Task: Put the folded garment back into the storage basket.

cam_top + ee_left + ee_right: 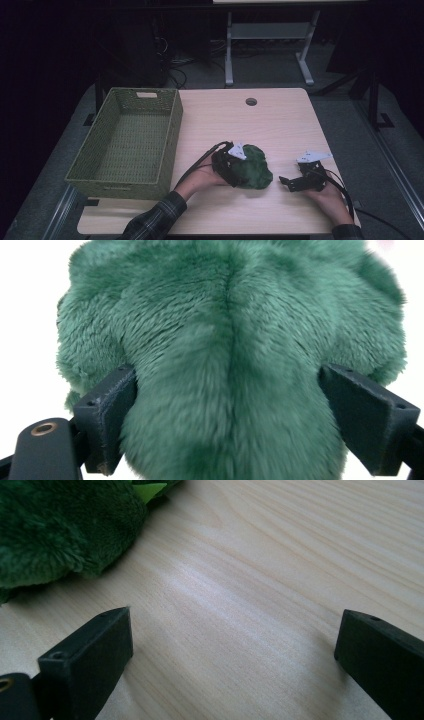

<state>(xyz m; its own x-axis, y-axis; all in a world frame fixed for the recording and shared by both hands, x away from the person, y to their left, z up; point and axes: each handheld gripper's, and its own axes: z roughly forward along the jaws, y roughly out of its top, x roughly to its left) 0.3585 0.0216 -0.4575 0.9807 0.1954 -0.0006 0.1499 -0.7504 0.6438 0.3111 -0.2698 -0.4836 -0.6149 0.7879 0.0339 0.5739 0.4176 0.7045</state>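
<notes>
A dark green plush toy lies on the wooden table, near its front. My left gripper reaches into the toy from the left. In the left gripper view the green fur bulges between the two widely spread jaws of my left gripper and brushes both pads, with no visible squeeze. My right gripper rests low over bare wood to the right of the toy, a short gap away. Its jaws stand wide apart with nothing between them, and the plush toy sits at that view's upper left.
A green woven basket with nothing in it stands on the table's left side, overhanging the left edge. A round cable hole is near the table's far edge. Table legs and dark floor lie beyond.
</notes>
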